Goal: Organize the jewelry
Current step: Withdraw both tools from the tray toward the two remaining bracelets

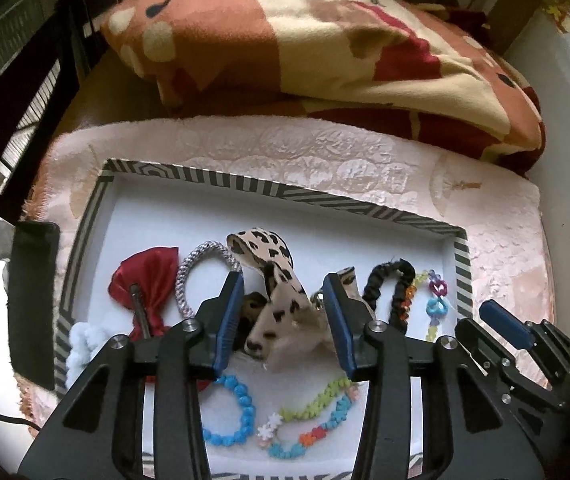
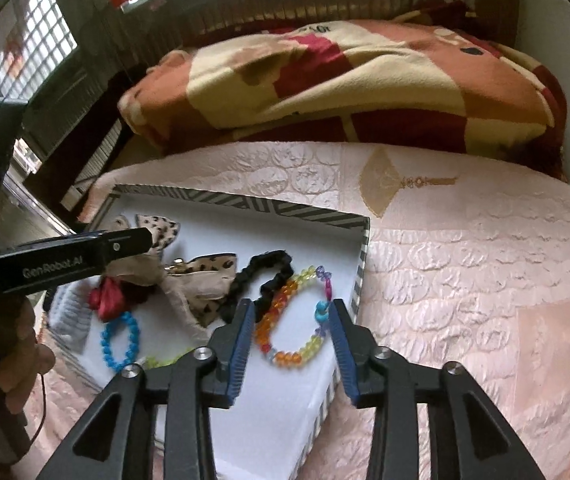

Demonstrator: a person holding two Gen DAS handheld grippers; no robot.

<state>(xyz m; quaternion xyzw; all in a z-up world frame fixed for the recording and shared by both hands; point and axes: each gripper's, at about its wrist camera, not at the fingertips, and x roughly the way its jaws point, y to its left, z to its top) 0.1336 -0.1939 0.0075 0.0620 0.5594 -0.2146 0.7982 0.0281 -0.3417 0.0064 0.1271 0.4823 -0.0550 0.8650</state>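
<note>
- While lying on the pink quilted spread (image 2: 465, 248), holding the jewelry inside its white floor: striped-rim box (image 1: 245, 186).
- Sitting near the box's left edge: red satin bow (image 1: 145, 280), with a white fluffy piece (image 1: 83, 340) just beside it at the rim.
- Resting next to the bow, toward the middle: silver braided loop (image 1: 201, 268).
- Hovering over the box's middle with fingers spread and nothing pinched: left gripper (image 1: 285, 304); lying between and beneath its blue pads, not pressed by them: leopard-print bow (image 1: 273, 292).
- Lying along the box's near edge: blue bead bracelet (image 1: 241, 412), then green and multicolour flower-bead strand (image 1: 317, 404).
- Curling right of the leopard bow: black scrunchie (image 1: 393, 288).
- Lying close to the box's right edge: orange-and-yellow bead bracelet (image 2: 293, 320).
- Hanging above that bracelet with fingers spread, touching nothing: right gripper (image 2: 291, 320).
- Bunching up beyond the box's far edge: orange, cream and red blanket (image 1: 305, 48).
</note>
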